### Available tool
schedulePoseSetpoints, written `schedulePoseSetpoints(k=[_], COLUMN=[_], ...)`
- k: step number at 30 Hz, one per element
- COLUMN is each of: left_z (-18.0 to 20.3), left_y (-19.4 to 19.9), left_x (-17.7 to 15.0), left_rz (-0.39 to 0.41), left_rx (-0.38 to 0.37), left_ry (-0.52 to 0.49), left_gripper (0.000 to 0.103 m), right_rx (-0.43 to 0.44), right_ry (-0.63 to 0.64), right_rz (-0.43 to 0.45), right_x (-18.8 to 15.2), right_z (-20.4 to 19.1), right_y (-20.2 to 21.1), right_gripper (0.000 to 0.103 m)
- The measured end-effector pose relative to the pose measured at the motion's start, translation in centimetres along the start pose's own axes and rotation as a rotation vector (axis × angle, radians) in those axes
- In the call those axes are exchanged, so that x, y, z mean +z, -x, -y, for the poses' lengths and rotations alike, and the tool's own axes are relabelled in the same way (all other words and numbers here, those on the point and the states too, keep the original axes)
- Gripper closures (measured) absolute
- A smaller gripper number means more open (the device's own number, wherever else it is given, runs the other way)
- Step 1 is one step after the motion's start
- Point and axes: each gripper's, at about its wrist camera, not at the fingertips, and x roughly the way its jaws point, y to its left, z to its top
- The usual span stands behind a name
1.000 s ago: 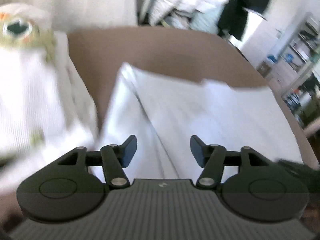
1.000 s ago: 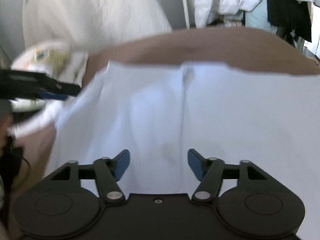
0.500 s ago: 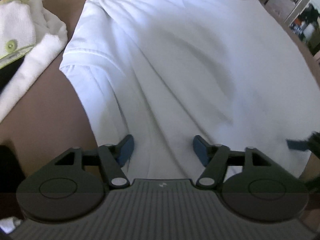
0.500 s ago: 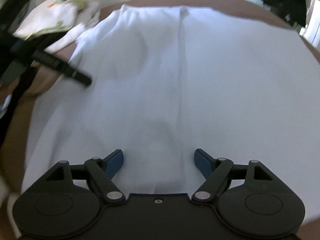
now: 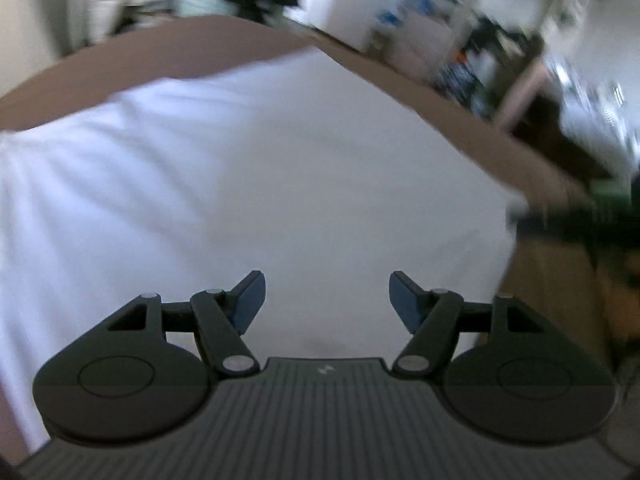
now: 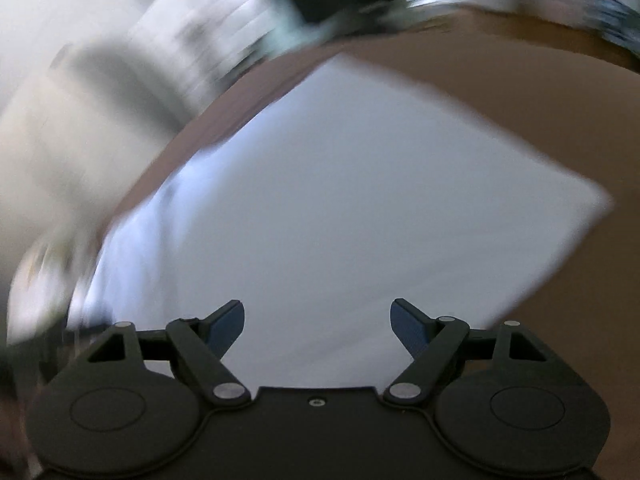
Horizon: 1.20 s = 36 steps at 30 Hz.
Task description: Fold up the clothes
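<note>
A white garment [image 5: 256, 184] lies spread flat on the brown table [image 5: 500, 160]. In the left wrist view my left gripper [image 5: 326, 296] hangs over its near part, jaws apart, nothing between the blue pads. The right wrist view shows the same white garment [image 6: 340, 208] as a flat sheet with one corner pointing right. My right gripper [image 6: 318, 324] is above its near edge, jaws wide apart and empty. Both views are smeared by motion. A dark blurred shape, probably my right gripper [image 5: 576, 220], shows at the right edge of the left wrist view.
Bare brown table [image 6: 540, 92] runs along the right and far side of the garment. A blurred pale pile [image 6: 48, 264] lies at the left. Cluttered shelves [image 5: 480, 40] and hanging clothes stand beyond the table.
Both views have swung sideways and rolled over the garment, now heavily blurred. The patterned white pile has left the left wrist view. Both grippers stand a little wider than a second ago.
</note>
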Motion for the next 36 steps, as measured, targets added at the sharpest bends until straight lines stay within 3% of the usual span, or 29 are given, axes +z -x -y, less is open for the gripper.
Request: schedulePoseSetpoints(k=[4, 7, 11, 14, 15, 16, 17, 20, 23, 26, 28, 32, 34, 36], left_z=[2.2, 2.2, 1.2, 0.5, 0.3, -0.1, -0.7, -3.9, -8.5, -11.5, -13.6, -17.3, -18.6, -18.8], left_y=[-4.4, -3.4, -3.3, -3.4, -2.9, -2.2, -1.2, 1.4, 3.9, 7.0, 9.4, 13.0, 12.4, 12.4], left_x=[-1.7, -2.5, -1.8, -1.8, -1.8, -1.5, -1.2, 0.2, 1.0, 0.0, -0.7, -3.2, -4.5, -5.0], left_rz=[-0.220, -0.220, -0.244, -0.241, -0.233, -0.221, -0.208, -0.155, -0.112, -0.087, -0.054, 0.049, 0.013, -0.004], left_rx=[0.089, 0.077, 0.036, 0.011, -0.003, -0.020, -0.031, -0.022, 0.034, 0.104, 0.140, 0.139, 0.126, 0.076], left_ry=[-0.078, -0.097, 0.012, 0.016, 0.024, 0.037, 0.056, 0.128, 0.240, 0.288, 0.305, 0.425, 0.513, 0.552], left_gripper=[0.035, 0.035, 0.032, 0.032, 0.032, 0.032, 0.032, 0.032, 0.034, 0.034, 0.034, 0.034, 0.035, 0.035], right_rx=[-0.064, -0.115, -0.146, -0.162, -0.189, -0.246, -0.297, -0.329, -0.236, -0.017, 0.193, 0.474, 0.528, 0.501], right_ry=[-0.233, -0.278, -0.290, -0.267, -0.246, -0.229, -0.232, -0.242, -0.025, 0.174, 0.258, 0.527, 0.648, 0.770], right_rz=[0.088, 0.114, 0.122, 0.144, 0.161, 0.181, 0.200, 0.268, 0.309, 0.305, 0.250, -0.002, -0.176, -0.323], right_x=[0.5, 0.0, 0.8, 2.1, 2.6, 2.9, 3.2, 4.3, 4.9, 4.4, 2.7, -4.3, -8.9, -13.4], right_z=[6.9, 9.3, 10.8, 10.6, 10.3, 9.7, 9.1, 6.6, -0.5, -9.3, -15.0, -24.4, -26.4, -27.2], right_y=[1.3, 1.5, -0.4, -3.2, -4.2, -5.1, -5.6, -5.3, -4.2, -2.9, -2.7, -4.1, -5.8, -8.0], right_gripper=[0.019, 0.019, 0.019, 0.023, 0.040, 0.077, 0.097, 0.095, 0.096, 0.096, 0.095, 0.095, 0.096, 0.096])
